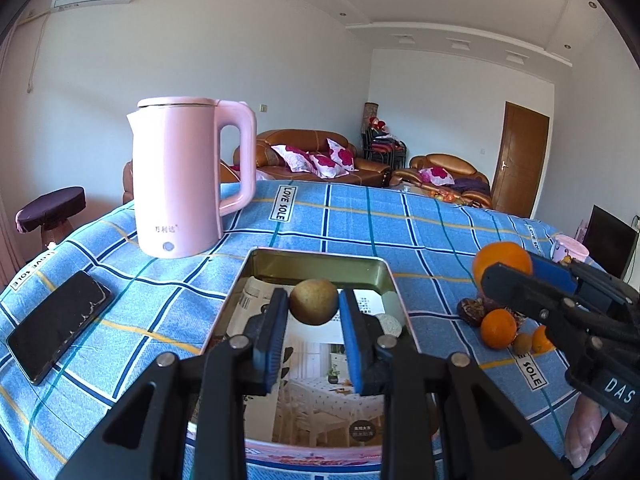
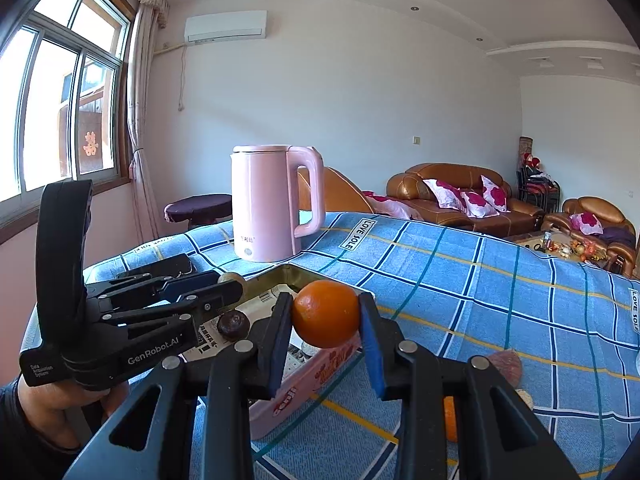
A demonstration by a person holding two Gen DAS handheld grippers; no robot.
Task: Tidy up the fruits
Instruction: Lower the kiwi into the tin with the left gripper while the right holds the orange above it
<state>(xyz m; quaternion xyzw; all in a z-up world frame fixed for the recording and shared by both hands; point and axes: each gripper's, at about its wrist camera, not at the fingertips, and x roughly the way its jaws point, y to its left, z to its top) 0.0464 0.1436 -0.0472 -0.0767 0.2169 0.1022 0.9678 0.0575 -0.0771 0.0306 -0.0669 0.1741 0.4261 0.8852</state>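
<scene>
My left gripper (image 1: 314, 300) is shut on a round brown fruit (image 1: 314, 302), held over an open metal tin (image 1: 320, 258) lined with printed paper. To its right, my right gripper (image 1: 516, 270) is shut on a large orange (image 1: 500, 260). The right wrist view shows that orange (image 2: 326, 314) between the blue pads of the right gripper (image 2: 326, 306), just above the tin's pink wall (image 2: 280, 398). The left gripper (image 2: 228, 280) stands at the left there. A dark brown fruit (image 2: 232, 324) lies inside the tin.
Loose fruit lies on the blue checked cloth right of the tin: a small orange (image 1: 498, 328), dark dates (image 1: 472, 312) and a small brown fruit (image 1: 522, 343). A pink kettle (image 1: 180, 184) stands behind the tin, a black phone (image 1: 56, 324) to its left.
</scene>
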